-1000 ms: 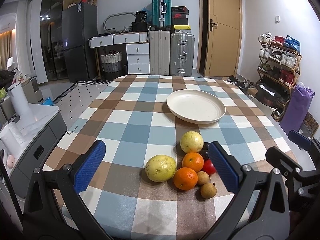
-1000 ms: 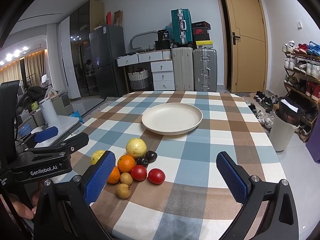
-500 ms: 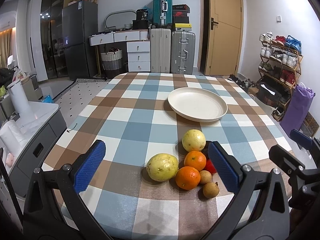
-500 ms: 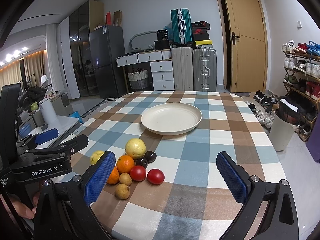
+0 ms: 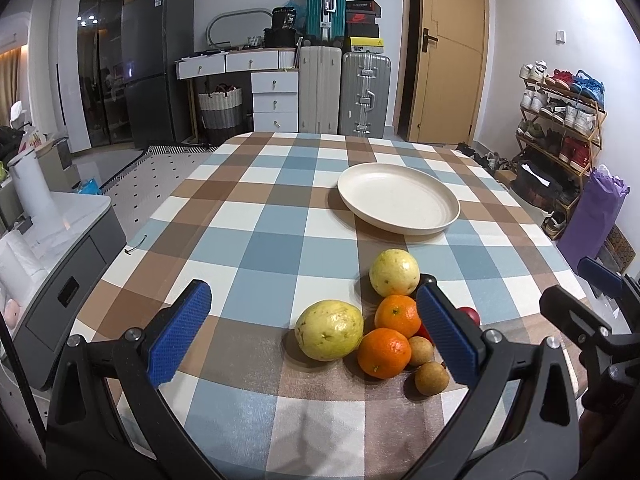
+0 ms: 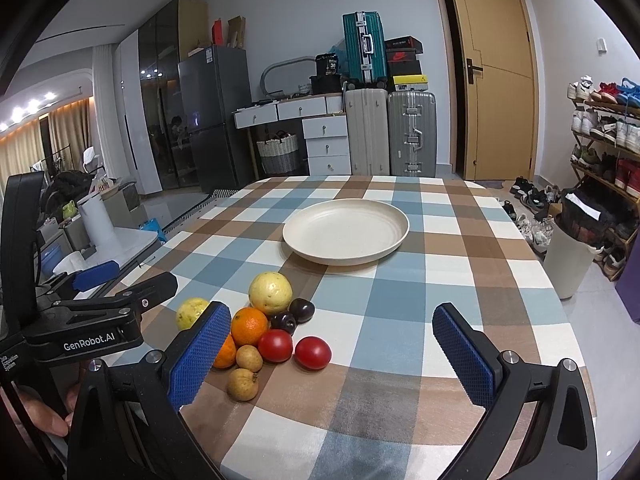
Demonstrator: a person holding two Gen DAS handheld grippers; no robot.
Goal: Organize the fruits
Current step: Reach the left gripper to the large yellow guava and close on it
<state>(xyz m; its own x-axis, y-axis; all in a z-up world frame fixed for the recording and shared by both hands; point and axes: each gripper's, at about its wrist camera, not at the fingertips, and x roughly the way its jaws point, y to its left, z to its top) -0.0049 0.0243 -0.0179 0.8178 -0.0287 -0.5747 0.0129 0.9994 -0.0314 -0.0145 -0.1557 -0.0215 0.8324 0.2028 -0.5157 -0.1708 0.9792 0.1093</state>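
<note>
Fruits [image 6: 260,320] clustered; left gripper [image 5: 316,336] pad hides tomatoes [image 5: 468,314]; right gripper [image 6: 332,352], both jaws spread, empty.

Checked blue, brown and white bench [image 6: 460,280]; cream plate [image 6: 346,229]; yellow guavas [image 6: 270,291]; orange mandarins [image 5: 384,353]; red tomatoes [image 6: 313,353]; dark purple plums [image 6: 302,310]; tan longans [image 6: 243,384]; blue-padded black claws [image 5: 314,334].

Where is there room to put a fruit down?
The plate is bare inside. The checked cloth is free right of the tomatoes, and between plate and fruit pile. Crowded: the pile itself, oranges, guavas and plums touching.
</note>
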